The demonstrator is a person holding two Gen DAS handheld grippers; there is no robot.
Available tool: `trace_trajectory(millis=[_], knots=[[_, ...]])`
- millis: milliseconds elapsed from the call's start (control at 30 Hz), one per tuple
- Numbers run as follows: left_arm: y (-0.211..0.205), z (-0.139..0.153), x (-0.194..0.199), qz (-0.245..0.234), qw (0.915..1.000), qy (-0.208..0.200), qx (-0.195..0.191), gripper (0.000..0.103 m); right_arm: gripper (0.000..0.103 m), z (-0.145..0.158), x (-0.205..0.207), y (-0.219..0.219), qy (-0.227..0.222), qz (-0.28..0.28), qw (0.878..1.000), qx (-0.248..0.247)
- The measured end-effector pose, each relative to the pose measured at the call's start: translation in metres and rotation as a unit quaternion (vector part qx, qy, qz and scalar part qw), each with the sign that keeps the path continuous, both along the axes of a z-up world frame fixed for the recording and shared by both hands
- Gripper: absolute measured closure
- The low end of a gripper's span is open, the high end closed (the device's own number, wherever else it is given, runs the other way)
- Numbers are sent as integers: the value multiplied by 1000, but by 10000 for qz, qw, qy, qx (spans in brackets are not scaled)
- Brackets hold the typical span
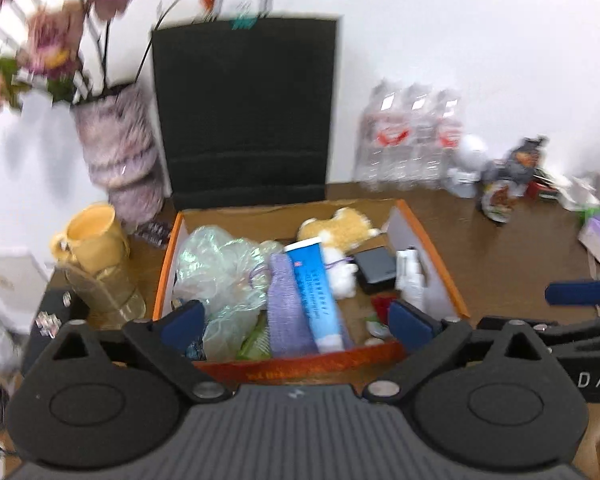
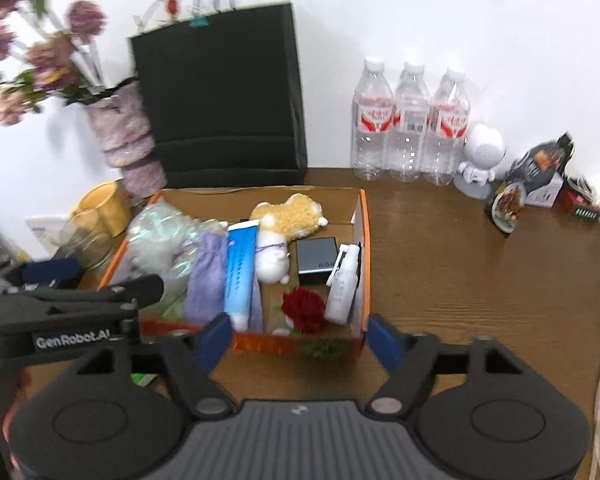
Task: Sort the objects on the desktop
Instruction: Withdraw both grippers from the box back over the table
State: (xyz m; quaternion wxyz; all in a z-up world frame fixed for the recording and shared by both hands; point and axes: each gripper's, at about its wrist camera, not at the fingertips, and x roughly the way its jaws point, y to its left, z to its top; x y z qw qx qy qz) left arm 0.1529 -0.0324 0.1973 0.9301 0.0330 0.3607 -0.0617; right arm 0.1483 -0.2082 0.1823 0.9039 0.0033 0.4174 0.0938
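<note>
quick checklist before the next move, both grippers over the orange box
1. Left gripper open and empty: ok.
2. Right gripper open and empty: ok.
3. Both grippers apart from each other: ok, the left one sits off to the side in the right wrist view.
4. Blue tube, plush dog, spray bottle and red rose lie inside the orange box: ok.
5. Water bottles upright behind the box: ok.
6. Things still left to sort on the table: cannot tell.

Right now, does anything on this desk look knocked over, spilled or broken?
Nothing looks spilled or broken. The box is crammed: a tube, a pouch, a plush toy and a rose lie jumbled in it. The three bottles stand upright by the wall.
</note>
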Motion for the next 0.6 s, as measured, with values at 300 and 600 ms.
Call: trace_trajectory(millis=[300,600], knots=[[13,6,-45,-127,9993,-350,60,0,13,13,-54,6,-304,296,9991,16],[51,-138,-133,381,9969,-49,-680,0,6,-127,-119,27,-234,398,9988,-141]])
